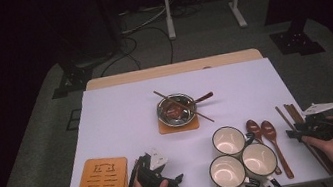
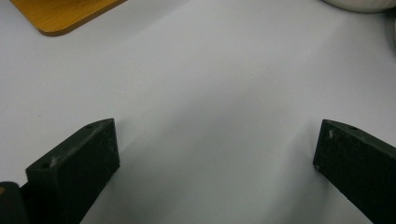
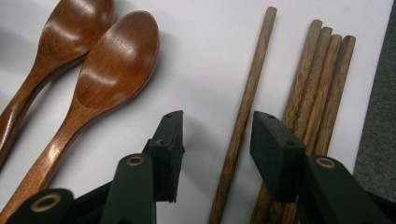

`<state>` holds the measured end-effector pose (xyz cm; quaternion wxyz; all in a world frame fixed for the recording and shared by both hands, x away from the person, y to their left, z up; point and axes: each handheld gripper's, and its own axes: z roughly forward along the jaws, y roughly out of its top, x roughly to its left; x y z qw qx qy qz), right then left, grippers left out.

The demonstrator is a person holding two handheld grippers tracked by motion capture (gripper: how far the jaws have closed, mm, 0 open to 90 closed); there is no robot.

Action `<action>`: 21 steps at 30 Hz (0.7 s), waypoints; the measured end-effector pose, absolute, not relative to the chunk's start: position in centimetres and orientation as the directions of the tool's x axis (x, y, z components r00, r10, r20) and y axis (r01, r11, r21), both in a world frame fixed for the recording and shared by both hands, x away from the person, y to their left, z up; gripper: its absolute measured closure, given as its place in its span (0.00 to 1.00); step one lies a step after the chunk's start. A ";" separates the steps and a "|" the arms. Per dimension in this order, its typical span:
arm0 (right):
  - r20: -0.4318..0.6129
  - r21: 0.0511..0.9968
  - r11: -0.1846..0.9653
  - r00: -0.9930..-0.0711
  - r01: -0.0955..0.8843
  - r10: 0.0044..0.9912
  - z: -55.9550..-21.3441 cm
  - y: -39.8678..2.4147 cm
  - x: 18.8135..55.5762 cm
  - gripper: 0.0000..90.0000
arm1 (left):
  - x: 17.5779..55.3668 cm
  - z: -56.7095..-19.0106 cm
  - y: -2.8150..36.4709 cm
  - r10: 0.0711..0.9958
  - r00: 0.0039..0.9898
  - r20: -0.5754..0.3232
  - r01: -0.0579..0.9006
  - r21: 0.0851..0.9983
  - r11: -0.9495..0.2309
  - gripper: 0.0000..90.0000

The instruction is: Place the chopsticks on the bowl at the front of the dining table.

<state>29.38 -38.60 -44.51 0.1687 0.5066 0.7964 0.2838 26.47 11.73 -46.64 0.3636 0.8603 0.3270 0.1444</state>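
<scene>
Chopstick of dark brown wood (image 3: 241, 122), lying alone on the white-covered surface (image 1: 123, 120), sits between the spread jaws of the right tool (image 3: 215, 135); neither pad presses on it. Just beside it, under the outer jaw, lies a bundle of four more brown wooden chopsticks (image 3: 322, 88), close to the surface's right edge. Two glossy brown wooden spoons (image 3: 100, 70) rest on the other side, apart from the single stick. In the high view the right tool (image 1: 294, 132) sits low at the near right corner. The left tool (image 2: 215, 158) rests with jaws wide apart over bare white covering, gripping nothing, near an orange wooden coaster (image 2: 60, 14).
</scene>
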 end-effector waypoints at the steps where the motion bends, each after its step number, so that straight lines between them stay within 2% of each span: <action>1: 0.014 0.625 0.327 -0.429 0.709 0.903 -44.5 -38.6 29.3 0.61 | 26.5 -46.6 11.7 0.668 0.744 0.011 0.457 0.720 -0.522 0.00; 9: 0.013 0.633 0.312 -0.413 0.709 0.911 -44.5 -38.6 28.9 0.72 | 26.5 -46.6 11.7 0.668 0.744 0.011 0.457 0.720 -0.522 0.00; 21: 0.015 0.649 0.275 -0.374 0.709 0.927 -44.8 -38.4 28.4 0.80 | 26.5 -46.6 11.7 0.668 0.744 0.011 0.457 0.720 -0.522 0.00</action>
